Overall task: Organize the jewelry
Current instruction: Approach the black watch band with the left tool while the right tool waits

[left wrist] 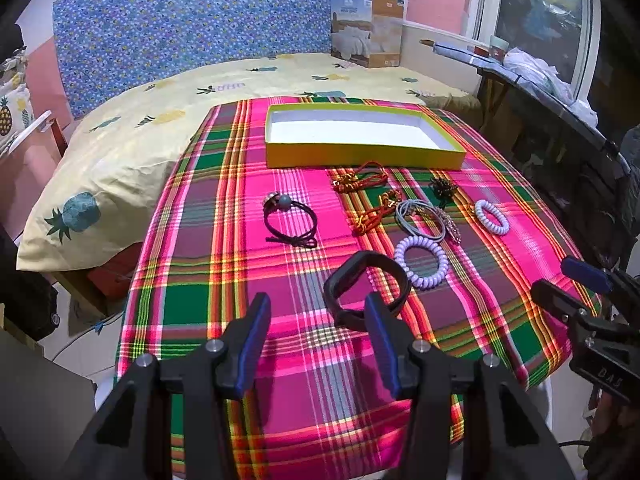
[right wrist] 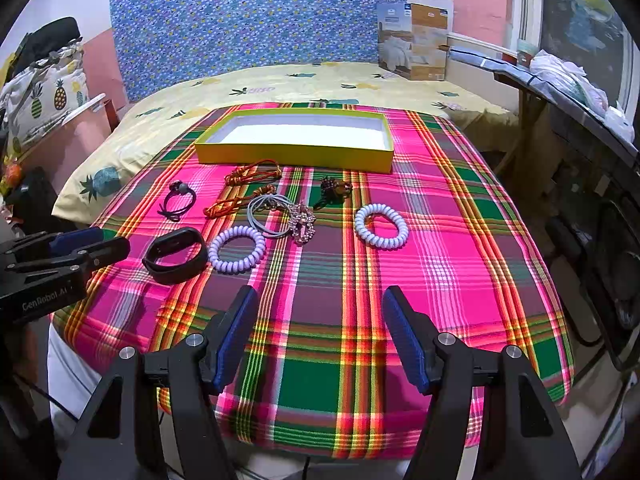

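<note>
The jewelry is laid out loose on the plaid-covered counter [right wrist: 440, 264], just in front of a shallow yellow box [right wrist: 294, 152] with a white inside, nothing seen in it. Counted: two pale spiral coils [right wrist: 237, 249] [right wrist: 381, 226], two orange cords [right wrist: 253, 174] [right wrist: 239, 201], one black band [right wrist: 176, 255], one dark tie with a bead [right wrist: 178, 200], a grey loop bunch [right wrist: 270, 212], a sparkly piece [right wrist: 303, 226] and a dark beaded piece [right wrist: 334, 190]. The last two are too small and tangled to be made out properly. In the left view part of the band is hidden behind a finger. The left tool [left wrist: 318, 344] is spread wide with nothing gripped, hovering by the band; the right tool [right wrist: 320, 336] is likewise spread and empty, above bare cloth. A bed [right wrist: 280, 80] is seen behind.
</note>
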